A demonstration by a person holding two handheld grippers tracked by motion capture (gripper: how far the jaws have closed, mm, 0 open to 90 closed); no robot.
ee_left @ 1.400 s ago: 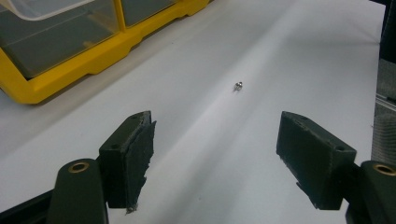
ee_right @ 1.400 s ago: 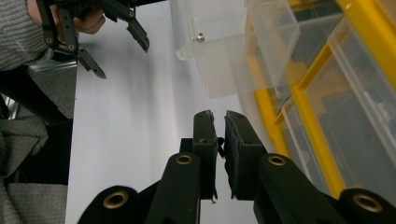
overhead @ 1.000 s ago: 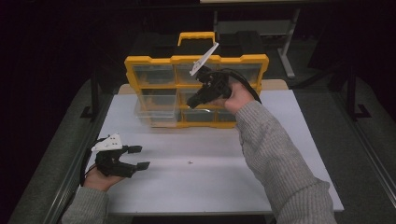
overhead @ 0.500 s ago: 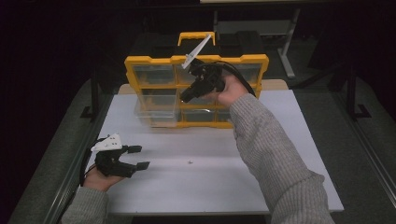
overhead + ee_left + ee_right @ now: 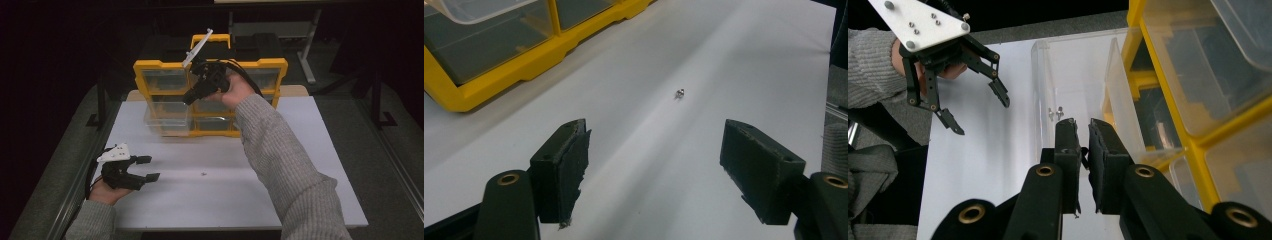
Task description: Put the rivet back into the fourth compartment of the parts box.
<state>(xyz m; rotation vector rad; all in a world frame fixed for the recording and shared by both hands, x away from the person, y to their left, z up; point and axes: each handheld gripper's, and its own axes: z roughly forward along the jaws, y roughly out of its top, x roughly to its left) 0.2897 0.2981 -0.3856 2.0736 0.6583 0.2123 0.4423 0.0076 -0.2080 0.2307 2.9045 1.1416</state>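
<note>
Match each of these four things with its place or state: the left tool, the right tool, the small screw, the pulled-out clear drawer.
Things:
1. left tool
2. right tool
3. small screw
4. clear drawer

States:
A. alone on the bare white table
B. jaws nearly together, raised in front of the yellow cabinet
C. sticking out of the cabinet
D. jaws wide apart, low over the table

Pairs: 1-D, 2-B, 3-A, 4-C

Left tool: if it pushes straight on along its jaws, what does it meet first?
Probably the small metal part lying on the white table, right in line between the open jaws of the left tool. The yellow organizer sits off to the side. Depth is hard to judge.
</note>
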